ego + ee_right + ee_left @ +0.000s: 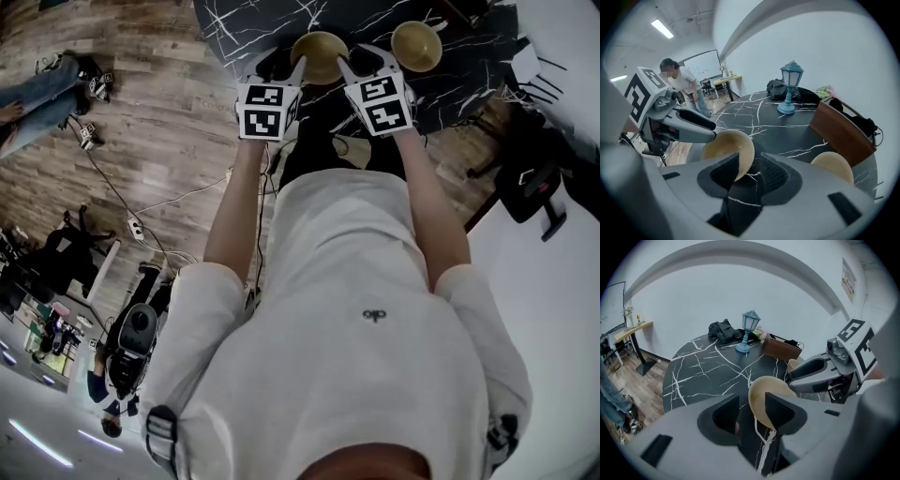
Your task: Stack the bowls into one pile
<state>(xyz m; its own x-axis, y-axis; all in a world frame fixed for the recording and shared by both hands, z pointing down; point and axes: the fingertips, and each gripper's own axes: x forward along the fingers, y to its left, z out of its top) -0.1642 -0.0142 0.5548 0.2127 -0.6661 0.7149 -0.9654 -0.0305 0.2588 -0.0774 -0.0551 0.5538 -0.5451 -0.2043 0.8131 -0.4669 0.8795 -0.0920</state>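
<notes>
Two tan bowls stand on the black marble table [244, 28]. The nearer bowl [319, 54] lies between my two grippers, and the other bowl [416, 44] stands apart to its right. My left gripper [296, 69] is at the near bowl's left side. Its jaws are open, with the bowl's [765, 392] left rim showing in the gap. My right gripper [343, 67] is at the same bowl's right side. Its jaws [749, 165] are also apart, with the bowl's [726, 145] right rim in the gap. The second bowl [833, 165] sits to the right of that gripper.
A blue lantern lamp [750, 330], a black bag [723, 329] and a brown box [781, 348] stand at the table's far side. A person [683, 80] stands off to the left by a desk. Cables [141, 202] run over the wooden floor, and a dark chair [530, 183] is at the right.
</notes>
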